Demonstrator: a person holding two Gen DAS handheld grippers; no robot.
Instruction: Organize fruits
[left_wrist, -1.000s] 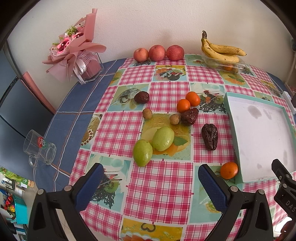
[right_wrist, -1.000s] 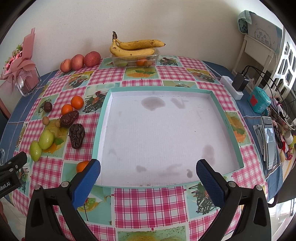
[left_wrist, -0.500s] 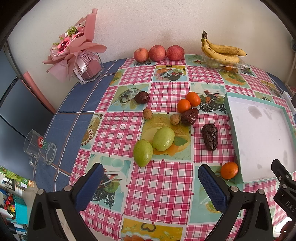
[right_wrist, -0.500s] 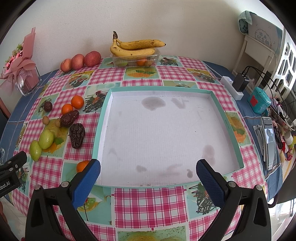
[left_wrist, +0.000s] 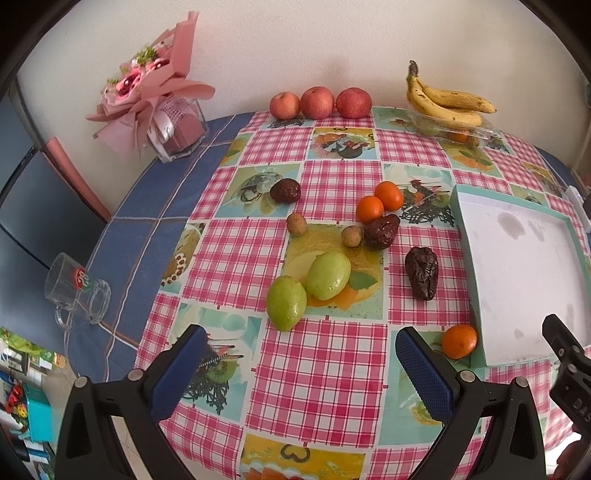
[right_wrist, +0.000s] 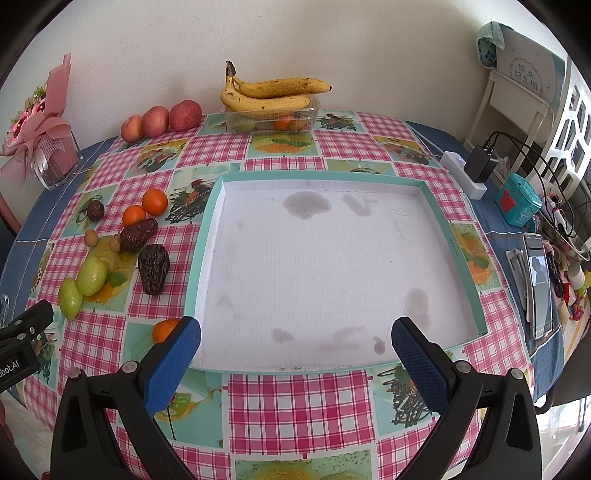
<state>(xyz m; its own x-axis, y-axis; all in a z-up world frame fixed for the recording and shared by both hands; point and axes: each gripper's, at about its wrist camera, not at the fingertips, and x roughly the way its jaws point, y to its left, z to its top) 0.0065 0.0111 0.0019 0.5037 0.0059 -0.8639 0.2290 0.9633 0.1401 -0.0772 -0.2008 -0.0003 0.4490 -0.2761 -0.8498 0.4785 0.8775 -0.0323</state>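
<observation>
Loose fruit lies on the checked tablecloth: two green fruits (left_wrist: 308, 288), three dark wrinkled dates (left_wrist: 422, 272), two small brown longans (left_wrist: 296, 224), two oranges (left_wrist: 380, 202) together and a third orange (left_wrist: 459, 340) against the tray's near left corner. A teal-rimmed white tray (right_wrist: 464, 258) holds no fruit. My left gripper (left_wrist: 301, 373) is open and empty, hovering near the table's front edge before the green fruits. My right gripper (right_wrist: 295, 354) is open and empty over the tray's near edge.
Three apples (left_wrist: 319, 102) and bananas (left_wrist: 448, 101) on a clear box stand at the back wall. A bouquet (left_wrist: 155, 96) and a glass mug (left_wrist: 75, 291) stand on the left. A power strip (right_wrist: 463, 173), a phone (right_wrist: 539, 284) and clutter lie right of the tray.
</observation>
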